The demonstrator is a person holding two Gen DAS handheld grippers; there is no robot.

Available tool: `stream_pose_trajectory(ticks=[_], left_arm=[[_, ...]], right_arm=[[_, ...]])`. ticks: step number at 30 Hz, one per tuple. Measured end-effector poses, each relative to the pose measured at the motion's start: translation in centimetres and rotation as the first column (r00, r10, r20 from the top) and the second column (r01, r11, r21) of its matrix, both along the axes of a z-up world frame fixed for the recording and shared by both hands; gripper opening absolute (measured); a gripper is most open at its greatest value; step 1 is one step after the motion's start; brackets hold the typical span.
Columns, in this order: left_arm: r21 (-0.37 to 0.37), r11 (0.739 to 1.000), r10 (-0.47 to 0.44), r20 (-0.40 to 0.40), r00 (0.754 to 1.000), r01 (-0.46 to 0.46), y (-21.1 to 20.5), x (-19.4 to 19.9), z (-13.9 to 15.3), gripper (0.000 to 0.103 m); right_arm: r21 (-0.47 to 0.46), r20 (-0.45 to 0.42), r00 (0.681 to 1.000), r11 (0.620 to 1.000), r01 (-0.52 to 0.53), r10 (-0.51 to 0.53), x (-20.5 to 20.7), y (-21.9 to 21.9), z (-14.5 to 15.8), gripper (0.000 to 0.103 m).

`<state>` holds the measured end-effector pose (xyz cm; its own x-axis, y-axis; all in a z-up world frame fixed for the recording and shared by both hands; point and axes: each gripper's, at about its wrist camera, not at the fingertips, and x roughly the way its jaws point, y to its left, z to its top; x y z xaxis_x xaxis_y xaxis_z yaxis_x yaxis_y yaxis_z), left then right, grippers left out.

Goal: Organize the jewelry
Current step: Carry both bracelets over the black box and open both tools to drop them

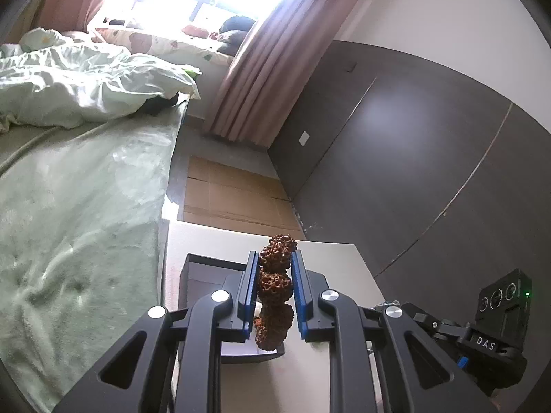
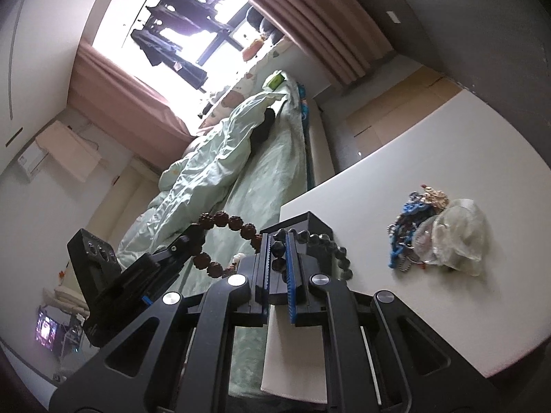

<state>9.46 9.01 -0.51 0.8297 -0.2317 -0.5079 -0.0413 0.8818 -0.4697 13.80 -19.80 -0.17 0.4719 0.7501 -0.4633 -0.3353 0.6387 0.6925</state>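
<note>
While my left gripper [image 1: 274, 287] pinches the brown bead bracelet [image 1: 274, 275] above the dark box [image 1: 203, 268], my right gripper [image 2: 278, 268] is closed on a black bead bracelet [image 2: 323, 244] over the same box [image 2: 310, 222]. I cannot see what the box holds. Loose jewelry [image 2: 409, 230] and a clear bag [image 2: 461, 237] lie on the white table [image 2: 396, 309], beside the bed [image 2: 261, 186].

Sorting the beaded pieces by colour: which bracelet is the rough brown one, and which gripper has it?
The brown knobbly-bead bracelet is clamped in the left gripper. The right gripper pinches the black faceted-bead bracelet, darker and smoother.
</note>
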Motion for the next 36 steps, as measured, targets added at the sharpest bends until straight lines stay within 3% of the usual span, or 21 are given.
stream_pose_trajectory(ticks=[6, 9, 10, 11, 13, 20, 26, 30, 32, 34, 35, 36], left_arm=[[-0.064, 0.998, -0.028, -0.075, 0.997, 0.023, 0.5, 2.4, -2.7, 0.017], [-0.007, 1.000, -0.004, -0.173, 0.985, 0.003, 0.1, 4.0, -4.3, 0.018], [0.026, 1.000, 0.016, -0.212, 0.977, -0.010, 0.1, 4.5, -4.8, 0.024], [0.030, 0.999, 0.027, -0.224, 0.974, -0.021, 0.3, 4.6, -5.0, 0.038], [0.019, 0.999, 0.051, -0.198, 0.979, -0.048, 0.9, 4.2, -4.6, 0.053], [0.037, 0.995, 0.098, -0.136, 0.986, -0.093, 3.0, 3.1, -2.5, 0.069], [0.029, 0.990, 0.138, -0.112, 0.984, -0.136, 5.1, 2.7, -1.6, 0.079], [0.010, 0.989, 0.151, -0.108, 0.983, -0.151, 6.1, 2.6, -1.3, 0.079], [-0.003, 0.988, 0.155, -0.107, 0.982, -0.156, 6.6, 2.6, -1.3, 0.079], [-0.010, 0.987, 0.158, -0.105, 0.982, -0.160, 6.9, 2.5, -1.1, 0.079], [-0.015, 0.987, 0.160, -0.104, 0.982, -0.163, 7.0, 2.5, -1.0, 0.080], [-0.017, 0.986, 0.161, -0.103, 0.982, -0.164, 7.1, 2.4, -1.0, 0.080]], right_arm=[[-0.007, -0.009, 1.000, 1.000, -0.025, 0.025, 0.9, 1.6, -0.5, 0.009], [-0.013, -0.007, 0.999, 0.999, -0.036, 0.036, 1.1, 2.3, -0.6, 0.009], [-0.015, -0.007, 0.999, 0.999, -0.040, 0.040, 1.2, 2.5, -0.7, 0.009], [-0.015, -0.009, 0.999, 0.999, -0.042, 0.042, 1.2, 2.7, -0.7, 0.009], [-0.015, -0.016, 0.999, 0.999, -0.050, 0.050, 1.4, 3.1, -1.0, 0.009], [-0.017, -0.031, 0.995, 0.996, -0.092, 0.091, 1.8, 5.6, -1.9, 0.009], [-0.023, -0.050, 0.993, 0.993, -0.112, 0.111, 2.5, 7.9, -3.1, 0.009], [-0.045, -0.056, 0.992, 0.992, -0.118, 0.116, 3.0, 9.3, -3.8, 0.010], [-0.075, -0.054, 0.990, 0.988, -0.134, 0.130, 3.2, 10.5, -3.9, 0.017], [-0.071, -0.064, 0.984, 0.983, -0.172, 0.168, 3.3, 11.4, -4.2, 0.058], [-0.077, -0.059, 0.986, 0.984, -0.161, 0.156, 3.3, 11.4, -4.2, 0.066], [-0.079, -0.051, 0.989, 0.987, -0.140, 0.137, 3.2, 11.1, -4.2, 0.068]])
